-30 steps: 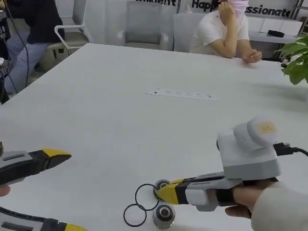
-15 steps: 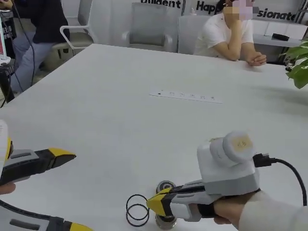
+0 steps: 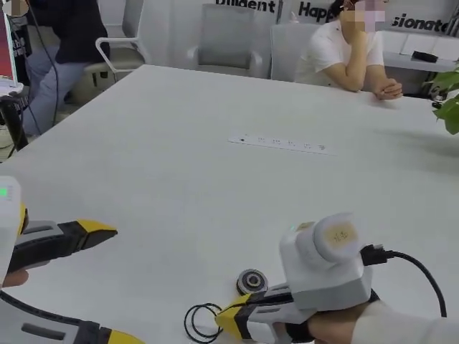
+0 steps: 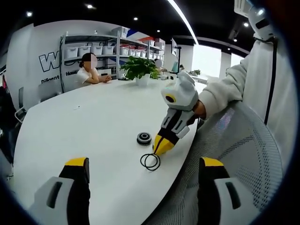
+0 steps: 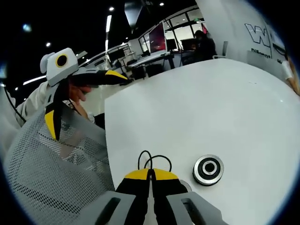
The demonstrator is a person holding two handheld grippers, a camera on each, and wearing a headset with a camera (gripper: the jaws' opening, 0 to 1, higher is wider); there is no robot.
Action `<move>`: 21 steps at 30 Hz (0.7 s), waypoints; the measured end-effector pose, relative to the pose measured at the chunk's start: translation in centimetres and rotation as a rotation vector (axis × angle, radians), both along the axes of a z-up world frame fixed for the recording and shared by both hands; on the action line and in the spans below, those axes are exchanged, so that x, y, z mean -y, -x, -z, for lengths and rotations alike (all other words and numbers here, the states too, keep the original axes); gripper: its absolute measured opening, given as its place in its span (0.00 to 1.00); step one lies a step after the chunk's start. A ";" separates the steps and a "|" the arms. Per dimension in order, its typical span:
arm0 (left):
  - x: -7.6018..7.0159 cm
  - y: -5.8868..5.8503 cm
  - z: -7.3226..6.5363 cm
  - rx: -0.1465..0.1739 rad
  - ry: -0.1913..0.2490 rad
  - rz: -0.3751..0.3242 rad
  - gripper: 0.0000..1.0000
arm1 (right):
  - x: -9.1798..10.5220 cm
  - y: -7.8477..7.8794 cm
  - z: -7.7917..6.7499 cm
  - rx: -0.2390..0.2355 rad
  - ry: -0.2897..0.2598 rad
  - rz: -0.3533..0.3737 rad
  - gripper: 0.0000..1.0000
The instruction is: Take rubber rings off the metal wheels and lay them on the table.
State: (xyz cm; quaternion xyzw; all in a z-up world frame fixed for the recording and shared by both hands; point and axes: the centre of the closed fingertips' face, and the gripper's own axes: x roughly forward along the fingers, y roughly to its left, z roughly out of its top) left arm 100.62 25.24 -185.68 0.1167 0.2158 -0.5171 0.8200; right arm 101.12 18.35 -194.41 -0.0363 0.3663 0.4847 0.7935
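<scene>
Right gripper (image 5: 151, 174): the jaws are pressed together, and the tips are low over the table (image 3: 215, 193).
Possible pinch: I cannot tell if a ring edge is caught between the tips or is only touching them.
Left gripper (image 3: 107, 283): the jaws are wide open and hold nothing. It hangs at the near edge of the table, pointing toward the work.
Rubber rings (image 4: 150, 161): two thin black loops lie flat on the table, one partly over the other, right at the tips of the right gripper.
Direction from the jaws: the loops are straight ahead of the right tips, along the line of the jaws. In the right gripper view the pair is wider across than deep.
Metal wheel (image 5: 208, 169): it lies flat with the hub hole up, just beside the right jaws and apart from the loops. I cannot tell if a ring sits on its rim.
Nearer gripper: the right one is at the rings and close to the wheel, while the left one is well apart from both.
Judgement: two rings seem already laid down. The next move probably concerns the wheel, so the right gripper would turn sideways to it, not go forward.
</scene>
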 end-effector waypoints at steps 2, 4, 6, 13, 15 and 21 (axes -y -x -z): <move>0.0 0.0 0.0 -0.001 -0.003 0.000 0.95 | 0.1 -0.2 0.0 0.018 0.008 0.000 0.00; 0.0 0.1 0.1 -0.002 -0.005 0.002 0.95 | 0.2 -0.4 0.0 0.022 0.008 0.006 0.00; 0.0 0.1 0.1 -0.003 -0.007 0.004 0.95 | 0.3 -0.6 0.0 0.023 0.009 0.014 0.00; 0.0 0.1 0.2 -0.006 -0.007 0.005 0.95 | 0.8 -1.0 0.1 0.029 0.016 0.032 0.00; 0.0 0.1 0.2 -0.007 -0.008 0.005 0.95 | 0.8 -1.1 0.1 0.029 0.015 0.036 0.00; 0.0 0.1 0.2 -0.008 -0.011 0.006 0.95 | 1.0 -1.3 0.1 0.031 0.016 0.044 0.00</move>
